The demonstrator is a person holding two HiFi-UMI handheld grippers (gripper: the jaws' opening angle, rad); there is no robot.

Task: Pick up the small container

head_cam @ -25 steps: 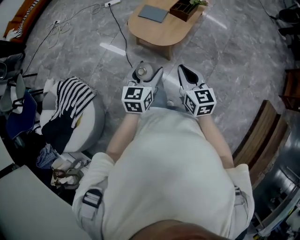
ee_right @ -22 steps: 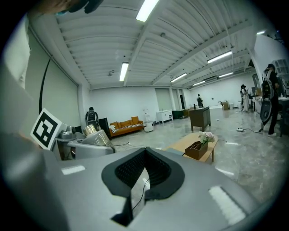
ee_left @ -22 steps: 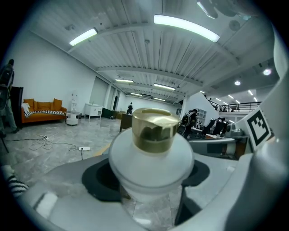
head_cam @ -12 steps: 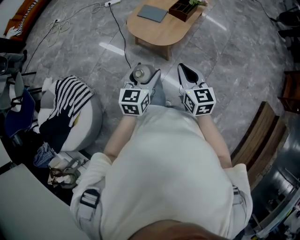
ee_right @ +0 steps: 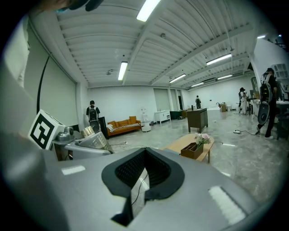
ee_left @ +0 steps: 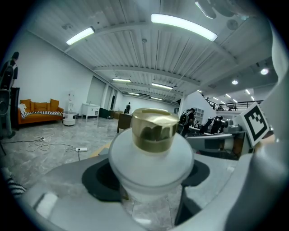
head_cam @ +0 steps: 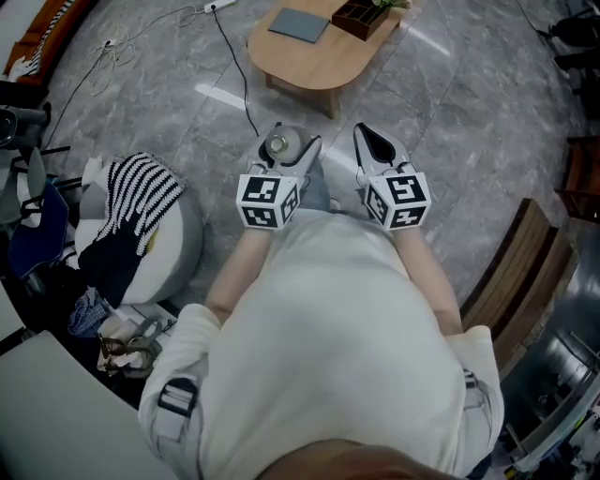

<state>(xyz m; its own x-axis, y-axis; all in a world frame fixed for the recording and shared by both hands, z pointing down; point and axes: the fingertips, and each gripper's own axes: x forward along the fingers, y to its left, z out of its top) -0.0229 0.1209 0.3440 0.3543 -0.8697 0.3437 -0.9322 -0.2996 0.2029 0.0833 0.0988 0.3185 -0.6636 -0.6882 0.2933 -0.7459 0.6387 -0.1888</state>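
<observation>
The small container (head_cam: 278, 144) is a frosted white jar with a gold cap (ee_left: 153, 128). It is held upright between the jaws of my left gripper (head_cam: 284, 152), in front of the person's chest and above the floor. In the left gripper view the jar (ee_left: 151, 155) fills the middle, with both pads pressed on its sides. My right gripper (head_cam: 375, 148) is level with the left one, a short way to its right, shut with nothing between its fingers. The right gripper view shows its black pads (ee_right: 156, 173) together, and the held jar (ee_right: 91, 136) off to the left.
A low oval wooden table (head_cam: 309, 58) stands ahead, carrying a grey pad (head_cam: 299, 25) and a dark tray (head_cam: 360, 16). A cable (head_cam: 234, 66) runs across the floor. A round pouf with striped cloth (head_cam: 141, 220) is at left, a wooden bench (head_cam: 525, 267) at right.
The left gripper with the jar has shifted slightly left and up in the head view. The table has slid a little toward the top of that view.
</observation>
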